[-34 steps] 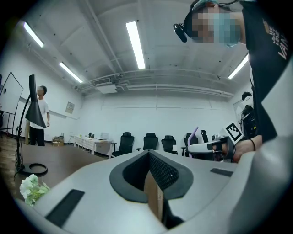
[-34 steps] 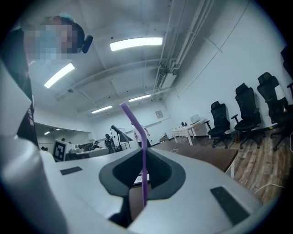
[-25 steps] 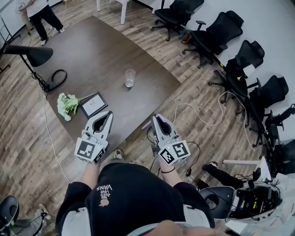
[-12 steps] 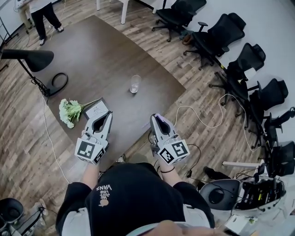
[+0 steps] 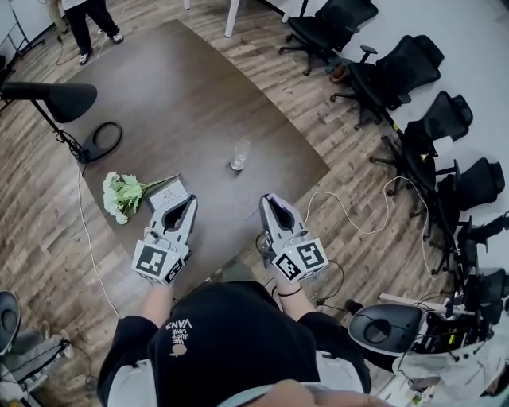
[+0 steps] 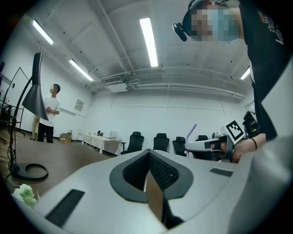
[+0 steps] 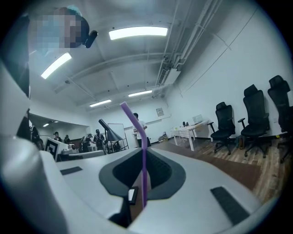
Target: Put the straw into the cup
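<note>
A clear cup (image 5: 240, 154) stands upright on the brown table (image 5: 175, 87), toward its right near corner. My right gripper (image 5: 271, 200) hovers over the table's near edge, short of the cup, shut on a purple straw (image 7: 143, 155). The straw stands upright between the jaws and bends left at its top. From the left gripper view the straw (image 6: 191, 130) shows as a small purple tip above the right gripper (image 6: 208, 145). My left gripper (image 5: 188, 202) is level with the right one, to the left of it, its jaws (image 6: 149, 153) closed with nothing in them.
A bunch of white-green flowers (image 5: 119, 195) and a small framed card (image 5: 167, 191) lie at the table's left near corner, just ahead of the left gripper. A black lamp (image 5: 49, 97) stands to the left, black office chairs (image 5: 398, 67) to the right. A person (image 5: 87, 16) stands beyond the table.
Both grippers have moved forward toward the table, and the cup now sits lower and closer in the head view. The jaws have not changed.
</note>
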Available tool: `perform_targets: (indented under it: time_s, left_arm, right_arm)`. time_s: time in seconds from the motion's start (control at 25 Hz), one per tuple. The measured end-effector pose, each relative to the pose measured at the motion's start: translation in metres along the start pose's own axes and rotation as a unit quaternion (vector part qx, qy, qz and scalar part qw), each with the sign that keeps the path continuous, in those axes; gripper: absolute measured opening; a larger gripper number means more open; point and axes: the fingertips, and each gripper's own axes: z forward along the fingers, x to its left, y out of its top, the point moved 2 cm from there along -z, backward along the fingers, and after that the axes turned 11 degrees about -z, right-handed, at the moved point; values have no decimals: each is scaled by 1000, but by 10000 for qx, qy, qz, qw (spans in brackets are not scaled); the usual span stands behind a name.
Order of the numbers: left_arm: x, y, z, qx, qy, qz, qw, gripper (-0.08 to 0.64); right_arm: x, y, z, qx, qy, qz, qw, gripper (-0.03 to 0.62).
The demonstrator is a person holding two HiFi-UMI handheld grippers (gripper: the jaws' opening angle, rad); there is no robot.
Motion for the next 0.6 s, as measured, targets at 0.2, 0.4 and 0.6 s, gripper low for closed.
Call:
perform_targets:
  time_s: [0.2, 0.4, 0.6]
  left_arm:
    - [10, -3, 20, 43, 259, -47, 9996, 6]
    - [18, -4, 40, 35, 426, -41, 9991, 6]
    - [26, -6, 55, 72, 575, -34, 9983, 6]
  right_arm:
    - [-22, 1, 28, 57, 276, 11, 9996, 34]
    - [-42, 3, 55, 31, 488, -9, 9988, 34]
    - [-57, 9, 79, -80, 666, -133, 9977, 34]
